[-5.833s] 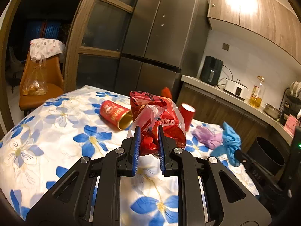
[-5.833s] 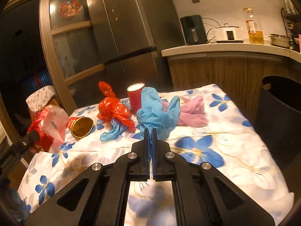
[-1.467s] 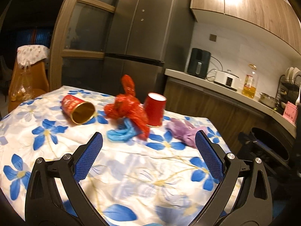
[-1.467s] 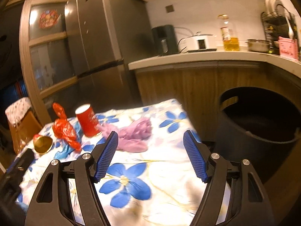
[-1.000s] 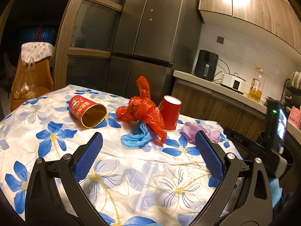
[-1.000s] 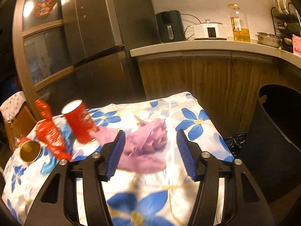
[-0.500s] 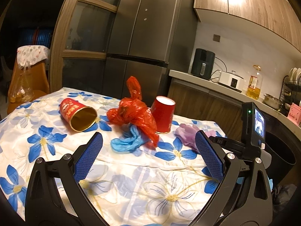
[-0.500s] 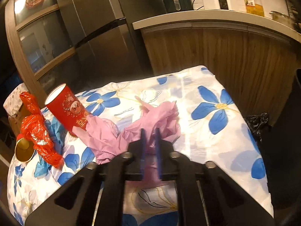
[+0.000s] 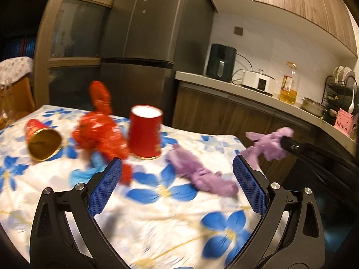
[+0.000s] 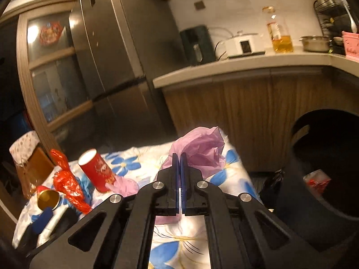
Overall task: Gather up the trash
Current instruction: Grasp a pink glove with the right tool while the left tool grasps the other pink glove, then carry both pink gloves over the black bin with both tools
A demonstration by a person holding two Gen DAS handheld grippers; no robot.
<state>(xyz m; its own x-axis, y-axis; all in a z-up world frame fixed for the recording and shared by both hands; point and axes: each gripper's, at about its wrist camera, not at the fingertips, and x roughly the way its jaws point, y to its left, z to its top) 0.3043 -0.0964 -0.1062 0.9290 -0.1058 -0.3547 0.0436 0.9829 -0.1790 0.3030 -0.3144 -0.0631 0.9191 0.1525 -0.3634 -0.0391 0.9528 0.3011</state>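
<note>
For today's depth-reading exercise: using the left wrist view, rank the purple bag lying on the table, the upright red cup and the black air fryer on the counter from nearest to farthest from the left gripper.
1. Purple bag: on the tablecloth just ahead of the open left gripper, toward its right finger.
2. Red cup: upright, farther back, left of centre.
3. Air fryer: on the counter beyond the table.

On the table (image 9: pixel 157 219), from left to right in the left wrist view, lie a tipped cup (image 9: pixel 41 142), a crumpled bag (image 9: pixel 98 132), an upright cup (image 9: pixel 145 134) and a glove (image 9: pixel 199 174). A second glove (image 9: pixel 85 172) lies under the bag's near edge. Off the table's right edge, the right gripper (image 10: pixel 179 157) holds a plastic bag (image 10: pixel 202 150) above the tablecloth. The bin (image 10: pixel 325 168) stands right of the table, with a wrapper (image 10: pixel 317 181) inside. Behind runs the counter (image 9: pixel 246 89), the fridge (image 9: pixel 143 44) at its left.
</note>
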